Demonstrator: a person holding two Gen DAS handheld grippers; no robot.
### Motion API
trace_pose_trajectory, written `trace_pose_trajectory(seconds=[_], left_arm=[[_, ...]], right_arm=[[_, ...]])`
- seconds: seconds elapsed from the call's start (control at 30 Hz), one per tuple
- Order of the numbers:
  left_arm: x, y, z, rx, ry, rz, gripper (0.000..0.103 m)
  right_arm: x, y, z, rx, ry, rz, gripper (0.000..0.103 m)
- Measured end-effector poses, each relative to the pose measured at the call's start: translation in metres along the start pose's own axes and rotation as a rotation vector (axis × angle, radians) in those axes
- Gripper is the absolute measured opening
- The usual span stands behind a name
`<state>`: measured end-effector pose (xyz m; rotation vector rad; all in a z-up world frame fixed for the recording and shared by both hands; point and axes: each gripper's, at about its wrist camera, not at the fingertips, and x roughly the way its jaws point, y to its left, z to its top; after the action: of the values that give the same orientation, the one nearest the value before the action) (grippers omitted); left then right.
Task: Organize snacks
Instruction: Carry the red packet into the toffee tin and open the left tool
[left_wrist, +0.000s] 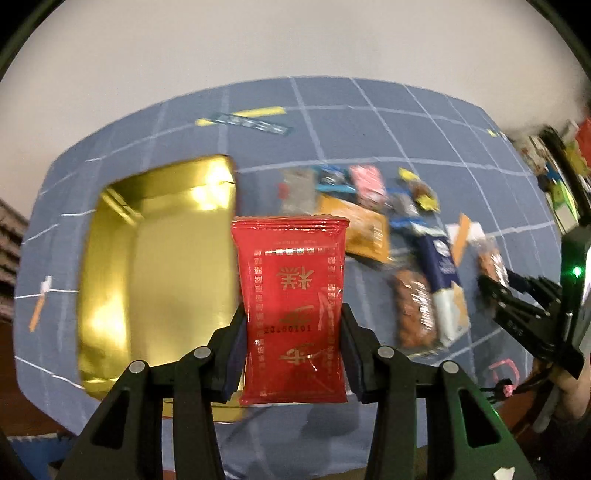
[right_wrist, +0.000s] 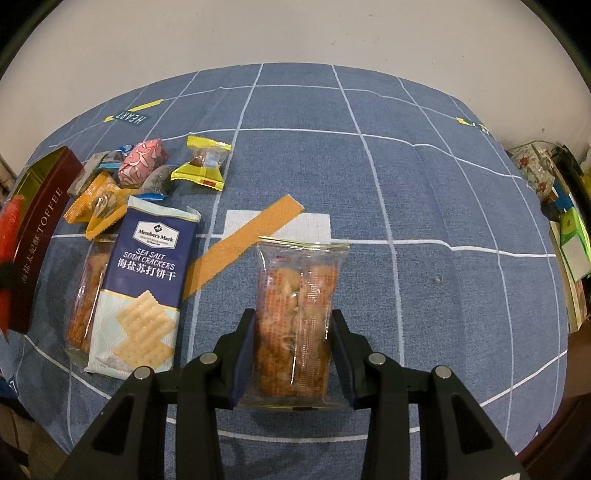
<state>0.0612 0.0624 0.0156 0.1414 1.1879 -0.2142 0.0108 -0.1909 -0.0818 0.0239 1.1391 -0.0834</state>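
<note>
My left gripper (left_wrist: 291, 325) is shut on a red snack packet (left_wrist: 291, 295) with gold print, held above the blue cloth just right of an open gold tin (left_wrist: 155, 266). My right gripper (right_wrist: 293, 328) is shut on a clear packet of orange-brown crisp cake (right_wrist: 297, 314), low over the cloth. It also shows at the right edge of the left wrist view (left_wrist: 495, 291). A pile of snacks lies on the cloth: a navy soda cracker pack (right_wrist: 144, 291), another clear crisp cake packet (right_wrist: 86, 295) under it, an orange packet (right_wrist: 98, 208), a pink packet (right_wrist: 142, 162) and a yellow candy (right_wrist: 203, 164).
The tin's dark red TOFFEE side (right_wrist: 35, 240) stands at the left of the right wrist view. A blue checked cloth (right_wrist: 406, 184) covers the table. Boxes and clutter (right_wrist: 569, 236) sit beyond its right edge. A white wall rises behind.
</note>
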Motion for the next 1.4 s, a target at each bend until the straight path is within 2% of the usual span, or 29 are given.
trace_pose_trajectory(seconds=[0.17,0.33,0.53,0.8,1.4], left_arm=[[-0.004,0.047,0.001,-0.04,-0.001,0.071,0.042],[0.007,0.094,-0.002,-0.053,0.037,0.146,0.042],[0.032,0.13,-0.009,-0.064,0.099,0.192,0.042],[0.054,0.141,-0.031,-0.056,0.161,0.212,0.042],[0.066,0.143,-0.044,-0.04,0.189,0.212,0.043]], right_arm=[[0.001,0.0,0.001,0.0,0.007,-0.002,0.04],[0.002,0.0,0.002,0.001,0.015,-0.004,0.04],[0.003,0.0,0.004,0.003,0.026,-0.009,0.04],[0.004,0.001,0.006,0.008,0.042,-0.015,0.04],[0.007,0.003,0.005,0.012,0.046,-0.026,0.04]])
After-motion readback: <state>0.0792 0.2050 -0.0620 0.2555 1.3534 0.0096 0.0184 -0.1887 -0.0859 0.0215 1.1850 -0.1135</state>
